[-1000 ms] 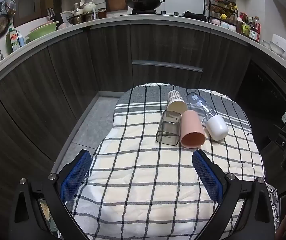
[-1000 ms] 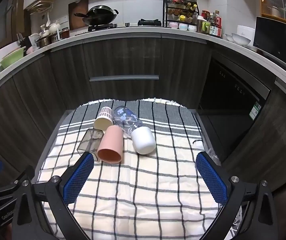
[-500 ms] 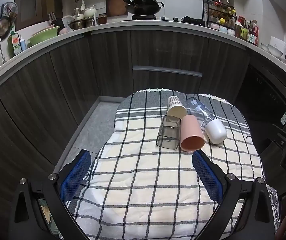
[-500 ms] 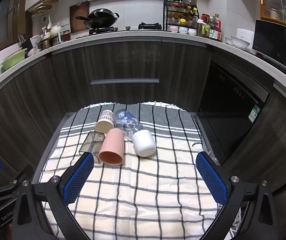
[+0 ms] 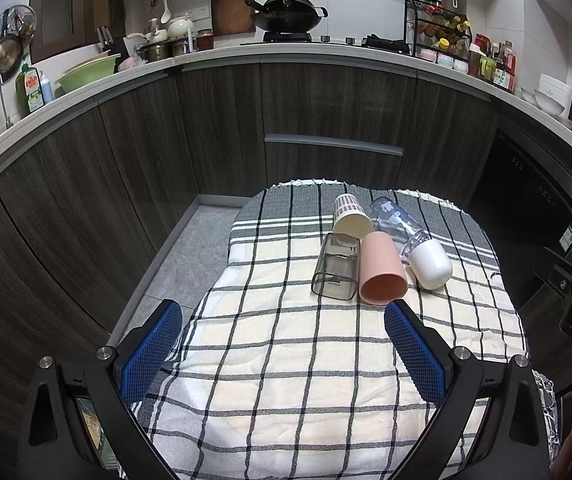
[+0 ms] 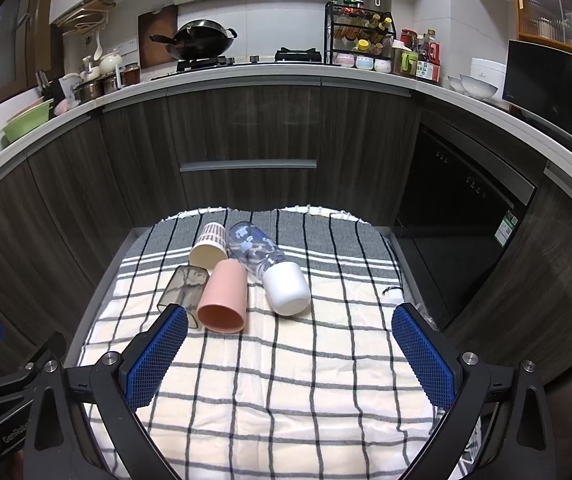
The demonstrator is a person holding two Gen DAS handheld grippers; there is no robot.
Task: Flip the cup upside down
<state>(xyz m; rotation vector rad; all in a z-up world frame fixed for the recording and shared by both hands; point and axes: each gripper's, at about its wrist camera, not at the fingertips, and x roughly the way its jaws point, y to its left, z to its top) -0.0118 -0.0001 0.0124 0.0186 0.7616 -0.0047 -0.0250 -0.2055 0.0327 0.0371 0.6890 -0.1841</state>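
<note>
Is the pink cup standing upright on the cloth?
No, the pink cup lies on its side on the checked cloth, its open mouth facing the camera.

**Cups down on the cloth**

I see a pink cup (image 5: 382, 270) lying on its side, mouth toward me, touching a smoky square cup (image 5: 336, 266), a cream patterned cup (image 5: 350, 217) (also tipped) and a white-capped bottle (image 5: 412, 238).

We see a table draped in a checked cloth (image 5: 286, 360), grey-striped at its far end. On the cloth lie a pink cup (image 5: 382, 270), a smoky clear square cup (image 5: 336, 266), a cream patterned cup (image 5: 350, 216) and a white-capped clear bottle (image 5: 410, 232), all on their sides, clustered and touching.
</note>
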